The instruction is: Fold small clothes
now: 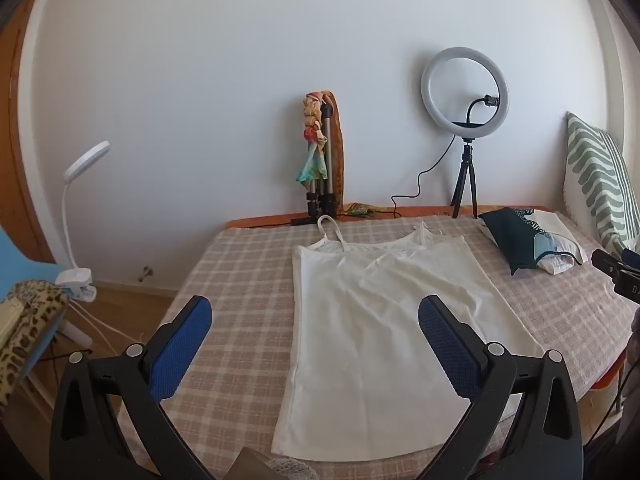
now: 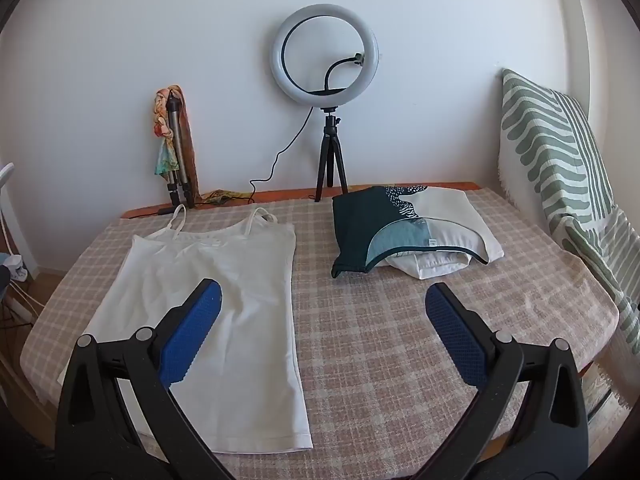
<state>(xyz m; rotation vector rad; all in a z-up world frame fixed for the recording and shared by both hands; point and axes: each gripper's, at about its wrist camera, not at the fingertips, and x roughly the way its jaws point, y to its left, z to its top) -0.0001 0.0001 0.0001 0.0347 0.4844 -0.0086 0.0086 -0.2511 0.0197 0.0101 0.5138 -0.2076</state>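
The left gripper point(image 1: 315, 310) hangs above the near end of the white camisole point(image 1: 376, 332), its jaws spread wide with nothing between the blue pads point(image 1: 182, 350); one pad sits over bare tablecloth just left of the camisole, the other over the garment's right half. The right gripper point(image 2: 323, 298) is likewise held off the surface with jaws wide apart and empty, its left pad over the camisole's point(image 2: 224, 312) lower part and its right pad over the checked tablecloth point(image 2: 400, 340) to the camisole's right.

The camisole lies flat and unfolded on the cloth, straps pointing toward the wall, hem toward the cameras (a few soft creases run across its chest). To its right, near but apart, rests a folded stack of clothes point(image 2: 404, 232): a dark teal patterned piece on top of white ones. Behind the camisole, against the wall, stand a folded tripod wrapped in a colourful scarf point(image 2: 172, 148) and, further right, a ring light point(image 2: 325, 54) on a small black tripod. A green-striped cushion point(image 2: 560, 152) leans far right of the camisole. A white clip lamp point(image 1: 82, 200) stands off to its left.
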